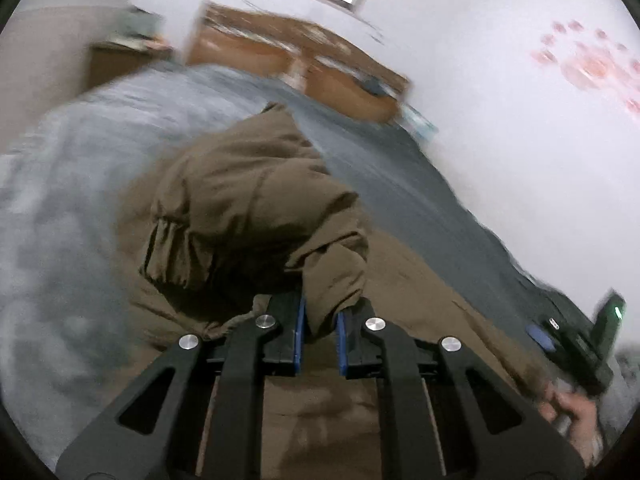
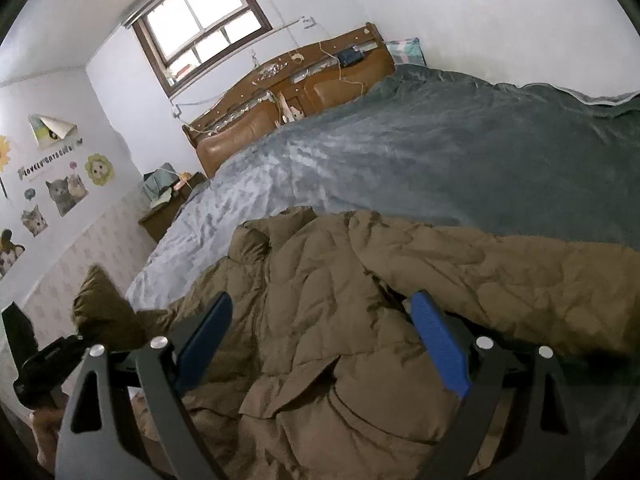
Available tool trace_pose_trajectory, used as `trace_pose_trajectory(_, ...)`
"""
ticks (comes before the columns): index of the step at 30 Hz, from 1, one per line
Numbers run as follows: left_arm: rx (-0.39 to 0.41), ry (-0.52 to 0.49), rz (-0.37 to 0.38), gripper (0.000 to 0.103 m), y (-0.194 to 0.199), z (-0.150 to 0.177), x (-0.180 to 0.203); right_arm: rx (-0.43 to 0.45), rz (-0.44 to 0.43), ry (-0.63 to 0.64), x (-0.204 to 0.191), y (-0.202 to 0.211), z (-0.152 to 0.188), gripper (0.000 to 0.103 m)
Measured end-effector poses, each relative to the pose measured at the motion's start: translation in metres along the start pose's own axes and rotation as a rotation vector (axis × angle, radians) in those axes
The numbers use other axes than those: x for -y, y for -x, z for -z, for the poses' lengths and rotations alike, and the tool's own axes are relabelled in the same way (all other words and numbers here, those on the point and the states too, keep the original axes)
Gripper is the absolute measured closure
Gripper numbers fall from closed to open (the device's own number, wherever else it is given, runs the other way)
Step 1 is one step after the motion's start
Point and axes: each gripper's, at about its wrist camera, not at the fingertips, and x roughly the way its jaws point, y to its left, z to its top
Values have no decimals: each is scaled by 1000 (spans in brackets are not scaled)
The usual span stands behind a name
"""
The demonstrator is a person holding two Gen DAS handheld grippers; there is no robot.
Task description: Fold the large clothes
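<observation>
A large olive-brown padded jacket (image 1: 248,200) lies rumpled on the bed. My left gripper (image 1: 320,312) is shut on a fold of its fabric, which is pinched between the blue pads and lifted off the bed. The right wrist view shows that raised piece (image 2: 100,308) at the lower left, with the left tool (image 2: 48,360) under it. My right gripper (image 2: 322,304) stands wide open just above the jacket's body (image 2: 400,280), with cloth below the gap and nothing pressed by the pads. The right tool (image 1: 576,344) also shows at the left view's right edge, held by a hand (image 1: 576,404).
A grey-blue blanket (image 2: 400,152) covers the bed, which has a brown wooden headboard (image 2: 288,96) at the far end. A cluttered nightstand (image 2: 168,200) stands by the left wall with its cat stickers (image 2: 64,192). A window (image 2: 200,20) is above the headboard.
</observation>
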Motion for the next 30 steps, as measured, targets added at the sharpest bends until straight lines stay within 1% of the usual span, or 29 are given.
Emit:
trace_pose_trajectory(2, -47, -49, 39, 91, -16, 15, 19, -2, 4, 4, 0, -2, 1, 12)
trace_pose_trajectory(4, -83, -99, 52, 88, -31, 29, 34, 13, 3, 2, -1, 1, 1, 12)
trace_pose_trajectory(6, -117, -98, 57, 78, -44, 36, 38, 20, 0, 10, -3, 0, 1, 12)
trace_pose_trajectory(7, -146, -98, 54, 76, -51, 40, 39, 16, 10, 18, -4, -1, 2, 12)
trace_pose_trajectory(8, -157, -102, 48, 69, -54, 43, 39, 10, 15, 23, -4, -3, 2, 12)
trace_pose_trajectory(9, -163, -100, 48, 60, -60, 43, 37, -1, 21, 26, -5, -6, 3, 12)
trace_pose_trajectory(10, -165, -90, 62, 30, -55, 48, 36, -8, 23, 27, -7, -7, 4, 12)
trace_pose_trajectory(11, -146, -80, 64, 3, -51, 48, 35, -13, 22, 30, -8, -9, 4, 12)
trace_pose_trajectory(12, -109, -73, 60, 3, -46, 47, 34, -14, 24, 40, -10, -9, 5, 12)
trace_pose_trajectory(14, -106, -65, 86, 3, -41, 43, 31, -13, 27, 69, -17, -10, 7, 12)
trace_pose_trajectory(15, -91, -64, 89, 3, -38, 41, 31, -14, 27, 79, -19, -11, 7, 12)
trace_pose_trajectory(17, -29, -88, 47, 3, -24, 30, 25, -24, 30, 113, -27, -16, 11, 12)
trace_pose_trajectory(18, -9, -92, 31, 3, -17, 27, 24, -32, 29, 126, -30, -18, 13, 12)
trace_pose_trajectory(19, 28, -86, 10, 3, -7, 22, 19, -40, 27, 140, -34, -20, 14, 12)
trace_pose_trajectory(21, 61, -65, -26, 3, 4, 14, 11, -50, 19, 169, -42, -23, 18, 12)
trace_pose_trajectory(24, 84, -39, -74, 3, 18, 5, -11, -59, 7, 214, -57, -26, 24, 12)
trace_pose_trajectory(26, 100, -47, -160, 3, 20, 3, -21, -77, -6, 230, -64, -29, 28, 12)
trace_pose_trajectory(29, 104, -97, -354, 3, 12, -1, -31, -111, -21, 220, -69, -36, 36, 12)
trace_pose_trajectory(30, 107, -107, -380, 3, 9, -1, -29, -131, -31, 215, -73, -41, 41, 12)
